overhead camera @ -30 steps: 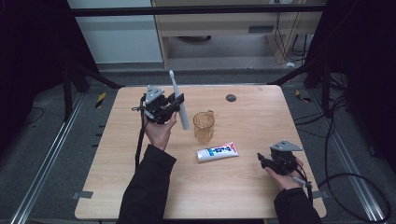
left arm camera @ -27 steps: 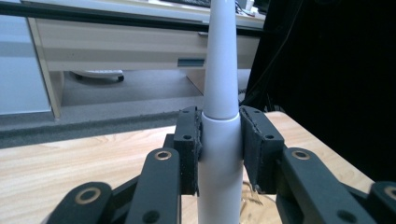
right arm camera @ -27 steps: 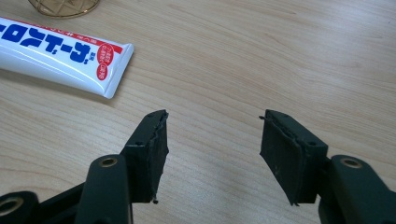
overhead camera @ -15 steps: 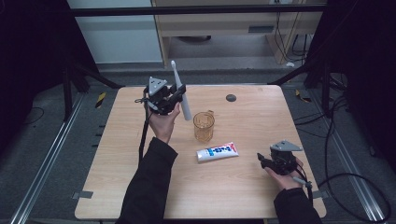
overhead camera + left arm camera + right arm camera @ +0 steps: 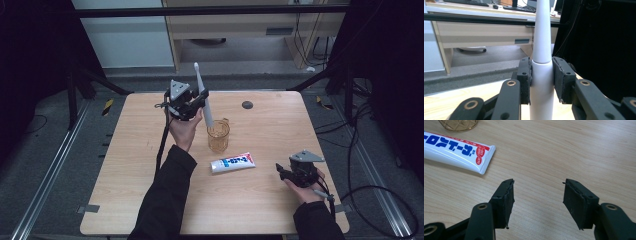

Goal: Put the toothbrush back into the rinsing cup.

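Observation:
A white electric toothbrush [image 5: 199, 80] stands nearly upright in the air, with my left gripper [image 5: 200, 101] shut on its handle. Its lower end hangs at the rim of an amber glass cup [image 5: 218, 136] in the middle of the table. In the left gripper view both pads press the toothbrush [image 5: 542, 45] handle inside my left gripper [image 5: 541, 80]. A white toothpaste tube [image 5: 232, 162] lies flat in front of the cup. My right gripper [image 5: 280, 171] rests low at the front right, open with nothing between its jaws. From my right gripper [image 5: 537, 200] the toothpaste tube [image 5: 454, 150] lies ahead to the left.
A small dark round object [image 5: 247, 105] lies near the far edge of the wooden table [image 5: 130, 200]. Behind the table stands a desk [image 5: 240, 30], with dark frames and cables on both sides. The amber cup's base [image 5: 459, 125] shows beyond the tube.
My left hand has carried the toothbrush to the right and a little upward, bringing its lower end to the cup. The right gripper has stayed where it was.

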